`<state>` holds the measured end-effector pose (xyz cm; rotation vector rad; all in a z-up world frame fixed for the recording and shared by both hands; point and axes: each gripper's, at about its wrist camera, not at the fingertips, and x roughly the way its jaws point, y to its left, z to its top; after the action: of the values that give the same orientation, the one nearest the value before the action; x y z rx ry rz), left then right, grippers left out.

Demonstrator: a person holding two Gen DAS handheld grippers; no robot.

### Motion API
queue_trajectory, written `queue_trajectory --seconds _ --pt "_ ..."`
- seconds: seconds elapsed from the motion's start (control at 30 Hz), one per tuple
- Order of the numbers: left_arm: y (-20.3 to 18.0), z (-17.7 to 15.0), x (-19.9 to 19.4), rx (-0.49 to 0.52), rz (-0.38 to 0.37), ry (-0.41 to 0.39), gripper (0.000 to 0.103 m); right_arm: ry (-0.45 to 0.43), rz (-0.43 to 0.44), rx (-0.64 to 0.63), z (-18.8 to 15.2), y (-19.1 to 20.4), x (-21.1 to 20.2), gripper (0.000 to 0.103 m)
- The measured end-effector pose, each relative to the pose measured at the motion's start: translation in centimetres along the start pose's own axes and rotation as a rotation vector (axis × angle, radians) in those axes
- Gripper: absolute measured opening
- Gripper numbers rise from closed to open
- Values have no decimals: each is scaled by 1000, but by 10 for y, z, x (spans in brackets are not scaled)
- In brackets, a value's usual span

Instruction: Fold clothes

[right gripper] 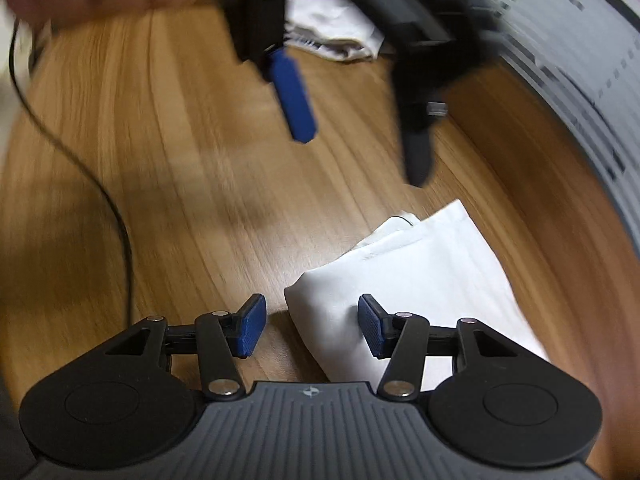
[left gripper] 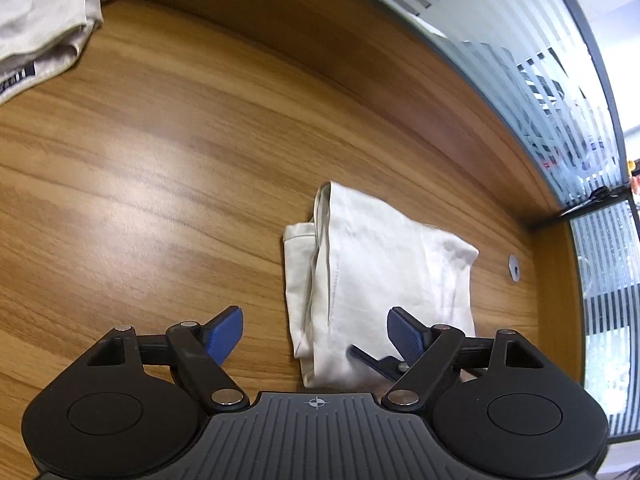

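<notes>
White cloth lies folded, lower right on table. L gripper spread wide, holds nothing; R gripper likewise, straddling cloth's corner. Pile upper left. Risk: a finger snags an edge, fold opens.

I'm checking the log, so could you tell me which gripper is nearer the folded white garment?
Right, narrowly. The right gripper hangs low with its open fingers straddling the folded white garment's corner; the left gripper, also open, hovers higher above its near edge.
</notes>
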<state>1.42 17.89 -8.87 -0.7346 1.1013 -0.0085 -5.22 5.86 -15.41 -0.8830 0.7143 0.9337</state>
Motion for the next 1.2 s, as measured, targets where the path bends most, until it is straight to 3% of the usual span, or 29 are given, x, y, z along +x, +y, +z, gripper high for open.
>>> queue_trajectory --seconds 0.1,0.13,0.17,0.27,0.53,0.63,0.73,0.8,0.93,1.03,1.07,1.2 --pt "5 -1 5 -55 -26 23 81 18 -70 -120 -2 18 9 55" --pt "7 -1 7 -73 -34 30 82 23 -84 -147 -3 22 11 49" --pt "8 -1 9 -91 -43 38 82 29 -99 -165 -4 24 12 33" --pt "16 -3 15 -164 -77 60 88 -4 -114 -120 -5 17 3 10" --pt "34 -21 52 -438 -218 98 93 -108 -128 49 -8 -14 -37 5" --pt "27 -21 72 -469 -260 112 94 -139 -108 39 -11 -17 -45 5" --pt "15 -13 91 -422 -250 138 93 -170 -81 43 -14 -22 -50 5" --pt "9 -7 99 -391 -242 136 87 -182 -73 60 -17 -25 -54 5" --pt "4 2 115 -389 -238 167 44 -202 -56 85 -22 -29 -63 5" --pt "-10 5 116 -290 -182 142 19 -203 -33 123 -27 -34 -65 5" --pt "-16 6 115 -245 -164 132 14 -200 -24 135 -29 -36 -62 5" --pt "-33 11 113 -131 -89 114 12 -187 12 186 -35 -45 -55 10"
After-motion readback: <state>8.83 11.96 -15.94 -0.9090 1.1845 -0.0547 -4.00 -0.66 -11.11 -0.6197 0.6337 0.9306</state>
